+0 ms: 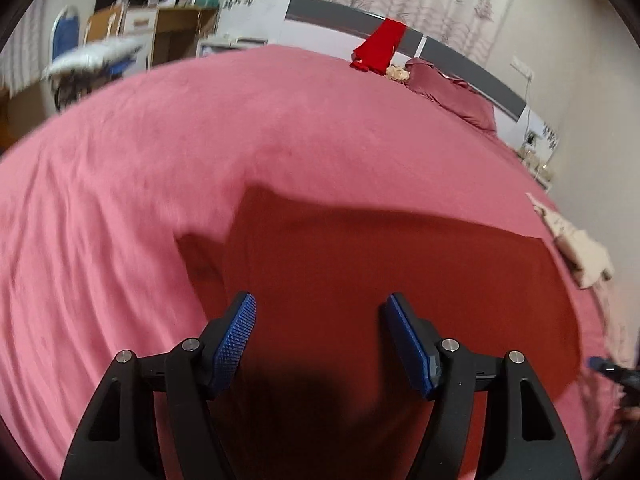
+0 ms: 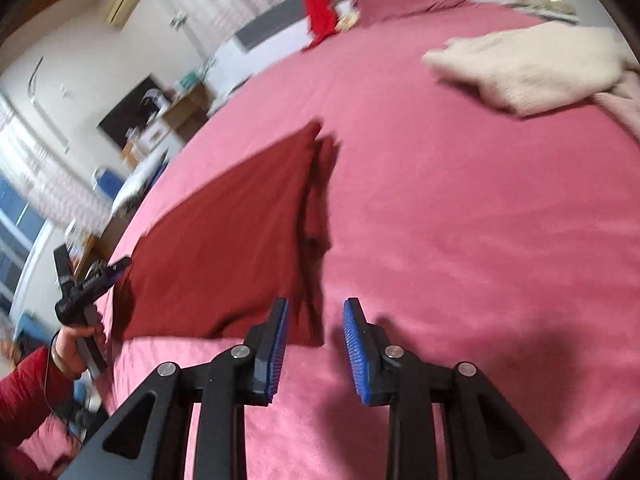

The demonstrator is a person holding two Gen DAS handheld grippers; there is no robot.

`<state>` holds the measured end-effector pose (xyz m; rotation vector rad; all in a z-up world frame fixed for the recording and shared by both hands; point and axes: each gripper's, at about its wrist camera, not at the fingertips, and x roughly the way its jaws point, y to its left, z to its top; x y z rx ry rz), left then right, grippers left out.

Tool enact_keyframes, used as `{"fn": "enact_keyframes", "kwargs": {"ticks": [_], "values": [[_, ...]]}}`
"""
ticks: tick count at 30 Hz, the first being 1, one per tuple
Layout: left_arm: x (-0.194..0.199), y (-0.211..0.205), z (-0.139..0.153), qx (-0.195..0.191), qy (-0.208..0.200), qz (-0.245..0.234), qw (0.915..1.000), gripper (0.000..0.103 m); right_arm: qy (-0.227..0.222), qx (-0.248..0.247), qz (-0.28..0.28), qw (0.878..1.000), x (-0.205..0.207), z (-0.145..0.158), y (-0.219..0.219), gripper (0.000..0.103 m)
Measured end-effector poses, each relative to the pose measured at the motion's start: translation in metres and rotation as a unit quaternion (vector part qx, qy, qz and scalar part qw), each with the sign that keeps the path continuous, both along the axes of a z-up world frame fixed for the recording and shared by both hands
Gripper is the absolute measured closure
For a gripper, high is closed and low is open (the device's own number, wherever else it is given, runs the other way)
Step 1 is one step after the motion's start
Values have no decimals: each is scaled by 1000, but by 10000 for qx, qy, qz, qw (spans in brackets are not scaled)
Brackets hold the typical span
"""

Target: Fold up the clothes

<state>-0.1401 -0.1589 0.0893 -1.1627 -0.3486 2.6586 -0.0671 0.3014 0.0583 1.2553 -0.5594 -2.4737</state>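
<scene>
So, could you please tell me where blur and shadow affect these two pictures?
Left wrist view: room edges smeared, a dark shadow on the dark red garment below the left gripper. Right wrist view: background streaked, cream garment soft, right gripper sharp.

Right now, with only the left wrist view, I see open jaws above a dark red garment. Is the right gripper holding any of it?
Observer: No. The right gripper is open with nothing between its pads, over the pink bedspread by the dark red garment's near corner.
Operator: Does the cream garment at my right edge touch the red one?
Observer: No. It lies loosely bunched, with bare bedspread between them.
Operator: What holds my gripper?
Observer: A hand in a red sleeve grips the left gripper at the red garment's opposite edge.
</scene>
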Motion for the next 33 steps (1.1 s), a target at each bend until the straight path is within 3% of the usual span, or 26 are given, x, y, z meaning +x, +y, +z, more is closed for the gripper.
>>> {"fn": "enact_keyframes", "kwargs": {"ticks": [4,5,6,8,10,13,14,18,22,24,26,27,28,29,31,33], "values": [[24,3,-9,-558,138,-60,9983,28,-128,261,514,9983,-14,-7,-25,74],[25,2,-11,-627,41,-3,9980,21,-252,379,657,9968,-14,-13,-37,74],[24,-1,-14,-646,-80,58,9979,21,-308,527,746,9954,-13,-18,-47,77],[22,-7,-18,-619,-236,109,9977,19,-344,1013,886,9903,-14,-15,-56,89],[19,-9,-21,-741,-314,114,9967,12,-457,1395,976,9843,-17,-11,-58,93],[18,-10,-23,-886,-306,75,9956,9,-222,2580,1081,9598,-18,3,-63,94],[18,-12,-24,-846,-311,72,9959,8,-218,2672,1083,9573,-20,3,-62,94],[19,-18,-24,-723,-351,17,9968,8,-497,2522,1073,9604,-21,-15,-57,92],[18,-23,-9,-476,-535,-104,9974,8,-603,1869,598,9787,-13,-7,-33,83],[31,-26,5,-360,-208,-105,9991,8,-328,1724,135,9844,0,11,-23,79],[44,-21,16,-300,234,-202,9991,8,239,1249,80,9919,12,30,-26,79],[46,-15,15,-315,259,-351,9986,8,387,1083,224,9931,12,34,-35,79],[45,-5,11,-475,183,-595,9969,8,503,985,473,9927,8,36,-49,79],[43,6,2,-877,10,-829,9927,8,574,954,728,9911,4,36,-64,79],[38,21,-15,-1706,-343,-1128,9783,8,478,1261,1229,9832,-7,27,-97,79],[37,17,-20,-1852,-445,-1272,9734,7,146,1799,1596,9705,-11,7,-117,79]]}}
